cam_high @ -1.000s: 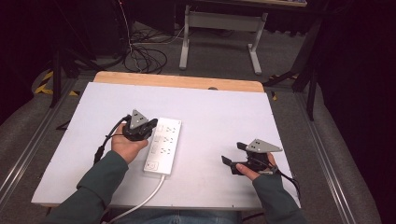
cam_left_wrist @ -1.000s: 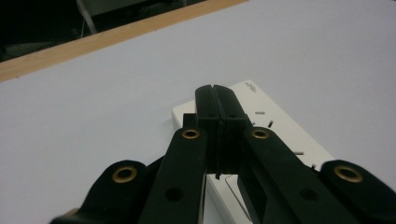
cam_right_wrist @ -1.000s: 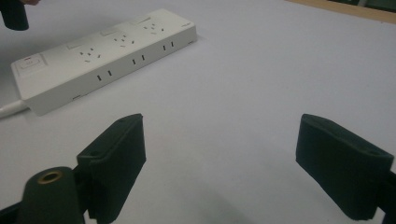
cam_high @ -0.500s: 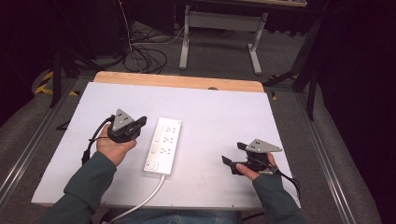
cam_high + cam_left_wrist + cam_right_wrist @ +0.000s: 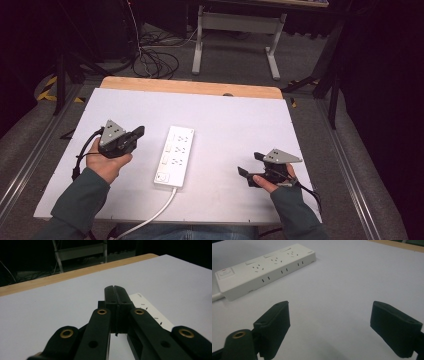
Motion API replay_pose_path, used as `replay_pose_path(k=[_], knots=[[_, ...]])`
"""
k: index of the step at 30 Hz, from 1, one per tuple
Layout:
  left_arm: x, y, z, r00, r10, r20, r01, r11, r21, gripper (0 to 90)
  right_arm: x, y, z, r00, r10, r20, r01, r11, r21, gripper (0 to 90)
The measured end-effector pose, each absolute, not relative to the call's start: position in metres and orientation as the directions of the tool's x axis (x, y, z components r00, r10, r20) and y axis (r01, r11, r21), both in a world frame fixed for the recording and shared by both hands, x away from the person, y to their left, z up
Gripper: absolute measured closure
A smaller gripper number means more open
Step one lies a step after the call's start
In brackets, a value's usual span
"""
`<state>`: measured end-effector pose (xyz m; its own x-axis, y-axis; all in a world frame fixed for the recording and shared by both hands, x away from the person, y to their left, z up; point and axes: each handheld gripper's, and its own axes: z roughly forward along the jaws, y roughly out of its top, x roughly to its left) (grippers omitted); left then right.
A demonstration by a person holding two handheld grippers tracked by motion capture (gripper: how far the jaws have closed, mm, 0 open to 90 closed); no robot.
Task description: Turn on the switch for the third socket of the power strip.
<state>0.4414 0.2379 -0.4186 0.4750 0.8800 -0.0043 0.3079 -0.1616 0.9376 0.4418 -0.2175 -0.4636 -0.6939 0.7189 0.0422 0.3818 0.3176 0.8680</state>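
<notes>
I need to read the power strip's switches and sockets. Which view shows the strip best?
The right gripper view: the power strip lies close, sockets and red-marked switch plain. The high view shows it whole but small; the left gripper view shows one end behind shut jaws.

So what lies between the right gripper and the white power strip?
Nothing: bare white tabletop separates the open right gripper from the white plastic power strip, seen in the high view and right gripper view.

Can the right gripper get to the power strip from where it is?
Probably yes. Bare table lies between the open right gripper and the power strip, with nothing in the way.
</notes>
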Motion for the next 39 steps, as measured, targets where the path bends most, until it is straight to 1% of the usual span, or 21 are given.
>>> replay_pose_path(k=[3, 19, 29, 39], knots=[[0.438, 0.241, -0.415, 0.468, 0.883, -0.023, 0.302, -0.135, 0.944, 90.0, 0.442, -0.217, -0.464, -0.694, 0.719, 0.043, 0.382, 0.317, 0.868, 16.6], [0.411, 0.262, -0.408, 0.431, 0.9, -0.058, 0.287, -0.076, 0.955, 90.0, 0.442, -0.218, -0.463, -0.694, 0.719, 0.039, 0.377, 0.316, 0.871, 16.7], [0.397, 0.281, -0.409, 0.402, 0.913, -0.073, 0.29, -0.051, 0.956, 90.0, 0.442, -0.218, -0.463, -0.692, 0.721, 0.039, 0.376, 0.313, 0.872, 16.7], [0.385, 0.288, -0.411, 0.383, 0.92, -0.076, 0.293, -0.043, 0.955, 90.0, 0.441, -0.218, -0.462, -0.691, 0.722, 0.04, 0.374, 0.31, 0.874, 16.7]])
